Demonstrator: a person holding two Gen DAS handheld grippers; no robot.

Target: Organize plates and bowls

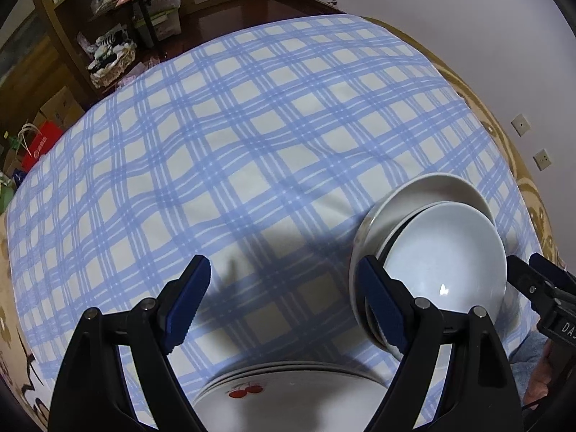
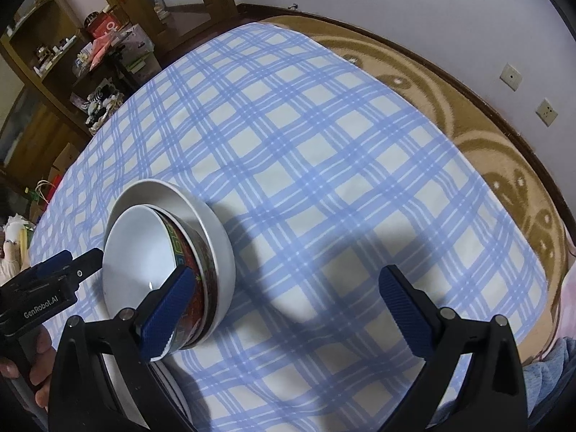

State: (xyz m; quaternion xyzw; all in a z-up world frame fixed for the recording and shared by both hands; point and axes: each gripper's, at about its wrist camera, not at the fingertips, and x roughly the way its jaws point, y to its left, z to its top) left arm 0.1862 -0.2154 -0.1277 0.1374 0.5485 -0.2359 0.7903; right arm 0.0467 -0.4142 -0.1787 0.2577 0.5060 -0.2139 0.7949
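Both tongs spread, gripping nothing: left tongs (image 1: pixel 284 298), right tongs (image 2: pixel 284 309). Nested bowls (image 1: pixel 432 252) sit on checked cloth (image 1: pixel 252 144), plate stack (image 1: pixel 288 396) just beside. Advice: pinch outer rim squarely; lift level.

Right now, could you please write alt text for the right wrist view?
A nested stack of bowls sits on a blue-checked cloth, the open right tool just in front with its left finger beside the stack. The left tool reaches in from the left edge.
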